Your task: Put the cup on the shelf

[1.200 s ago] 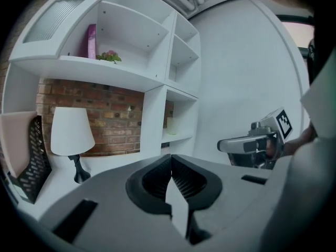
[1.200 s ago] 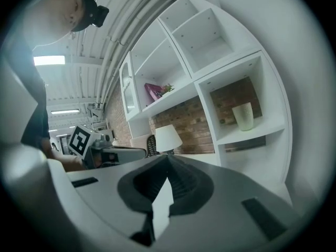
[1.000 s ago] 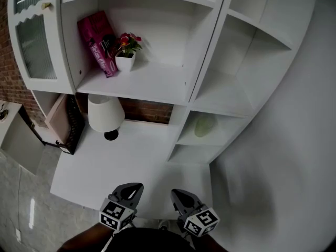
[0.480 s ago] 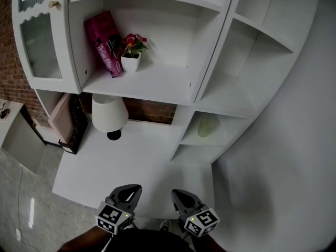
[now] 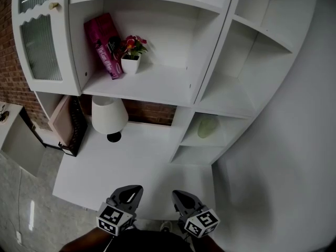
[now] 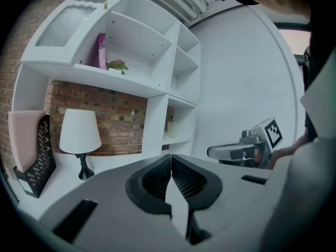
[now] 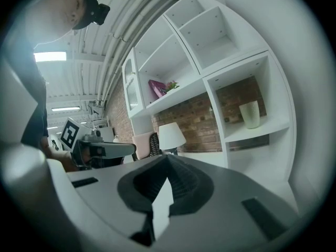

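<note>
In the head view, the left claw [image 5: 131, 190] and the right claw [image 5: 180, 196] hang side by side at the bottom edge, near the front of the white surface [image 5: 131, 164]. Neither carries anything. The cup [image 5: 207, 126] sits well apart from both, on a low shelf [image 5: 223, 138] in the right-hand column of the white unit. Here it is only a pale green blur. A white lamp [image 5: 108, 115] stands at the back of the surface. Above it, a pink box [image 5: 104, 44] leans beside potted flowers [image 5: 131, 52].

In the left gripper view, the left claw's jaws meet along a thin seam with nothing between them. The right claw shows at the right, and the lamp at the left.

In the right gripper view, the right claw's jaws are likewise pressed together and empty. The cup [image 7: 251, 114] is clearest here: it stands upright in its compartment, long axis vertical, mouth facing up, widening slightly toward the rim.
</note>
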Tool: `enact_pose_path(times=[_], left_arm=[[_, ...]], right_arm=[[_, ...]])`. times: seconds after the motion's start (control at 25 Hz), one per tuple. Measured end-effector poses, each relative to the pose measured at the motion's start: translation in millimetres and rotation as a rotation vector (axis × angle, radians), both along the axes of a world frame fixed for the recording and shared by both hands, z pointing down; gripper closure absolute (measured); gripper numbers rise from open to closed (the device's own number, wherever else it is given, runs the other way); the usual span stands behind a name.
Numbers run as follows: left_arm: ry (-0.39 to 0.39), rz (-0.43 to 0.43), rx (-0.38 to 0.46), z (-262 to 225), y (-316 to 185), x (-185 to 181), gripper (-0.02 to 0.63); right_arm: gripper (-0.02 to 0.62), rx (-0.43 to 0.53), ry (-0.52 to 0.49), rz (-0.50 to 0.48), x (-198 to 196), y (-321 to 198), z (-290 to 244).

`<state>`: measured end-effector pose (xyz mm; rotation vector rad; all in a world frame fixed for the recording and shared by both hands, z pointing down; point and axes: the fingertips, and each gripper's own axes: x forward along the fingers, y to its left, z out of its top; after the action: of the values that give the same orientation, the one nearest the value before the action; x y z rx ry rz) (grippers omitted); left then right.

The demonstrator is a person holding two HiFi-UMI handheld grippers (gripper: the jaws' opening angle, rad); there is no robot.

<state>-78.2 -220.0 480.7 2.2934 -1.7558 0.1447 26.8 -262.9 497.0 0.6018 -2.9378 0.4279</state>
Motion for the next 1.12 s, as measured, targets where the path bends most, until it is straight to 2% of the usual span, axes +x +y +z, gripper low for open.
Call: enact_pose_path(times=[1.12], left_arm=[[-0.025, 0.007, 0.007, -0.7, -8.7, 1.3, 0.6]], right_arm=[[0.592, 0.007, 0.029, -0.017, -6.5, -5.4, 0.2]])
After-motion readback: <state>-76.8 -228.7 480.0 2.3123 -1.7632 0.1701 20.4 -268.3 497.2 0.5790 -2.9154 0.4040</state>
